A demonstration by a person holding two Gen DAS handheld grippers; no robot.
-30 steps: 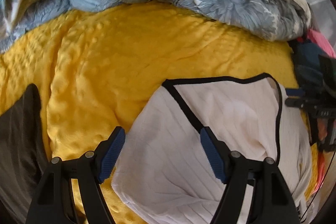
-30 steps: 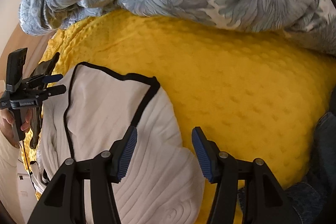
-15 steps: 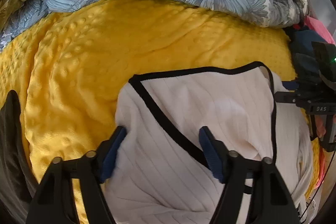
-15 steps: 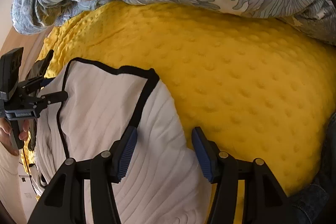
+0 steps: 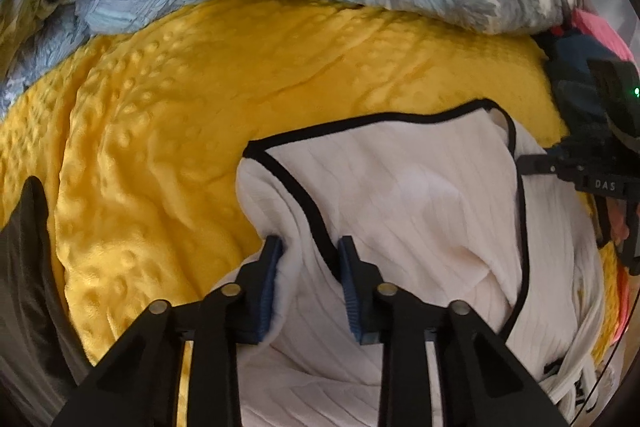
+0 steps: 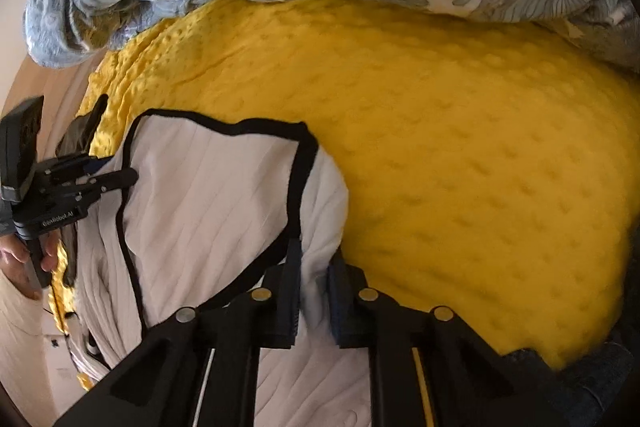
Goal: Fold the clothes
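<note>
Both claws (left (image 5: 308,259), right (image 6: 314,273)) closed onto top (image 5: 400,195).

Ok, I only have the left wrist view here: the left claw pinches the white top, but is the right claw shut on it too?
Observer: Yes. The right wrist view shows the right claw shut on a fold of the white top, right beside its black trim.
Operator: And what holds the left claw?
Observer: A bare hand wraps the handle below the left claw.
</note>
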